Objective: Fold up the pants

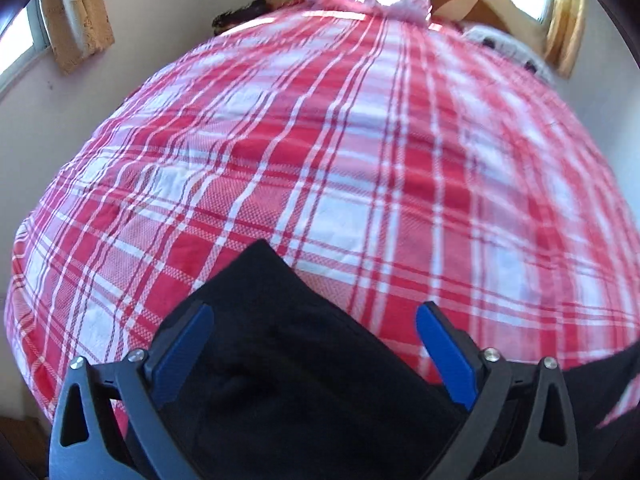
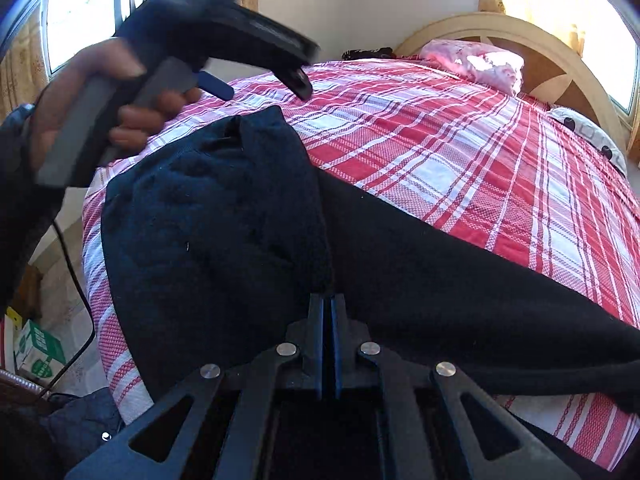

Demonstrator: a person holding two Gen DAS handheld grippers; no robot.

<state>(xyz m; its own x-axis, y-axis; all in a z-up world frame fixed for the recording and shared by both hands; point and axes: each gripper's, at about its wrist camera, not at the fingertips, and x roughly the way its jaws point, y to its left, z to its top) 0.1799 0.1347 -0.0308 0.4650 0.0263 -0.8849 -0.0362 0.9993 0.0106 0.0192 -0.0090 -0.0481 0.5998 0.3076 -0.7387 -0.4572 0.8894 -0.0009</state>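
Note:
Black pants [image 2: 224, 220] lie on a red and white plaid bed cover [image 2: 460, 152], one part folded over toward the bed's near left corner. In the left wrist view the pants [image 1: 280, 360] lie under my left gripper [image 1: 314, 320], which is open and held above the cloth with nothing between its blue fingers. That gripper also shows in the right wrist view [image 2: 260, 80], raised above the pants in a hand. My right gripper [image 2: 329, 304] is shut on a fold of the pants at the near edge.
A pink pillow [image 2: 476, 64] lies against the wooden headboard [image 2: 532, 40] at the far end. A patterned pillow [image 2: 588, 136] lies at the right edge. Windows with curtains flank the bed. A cable and a box [image 2: 38, 350] are on the floor at left.

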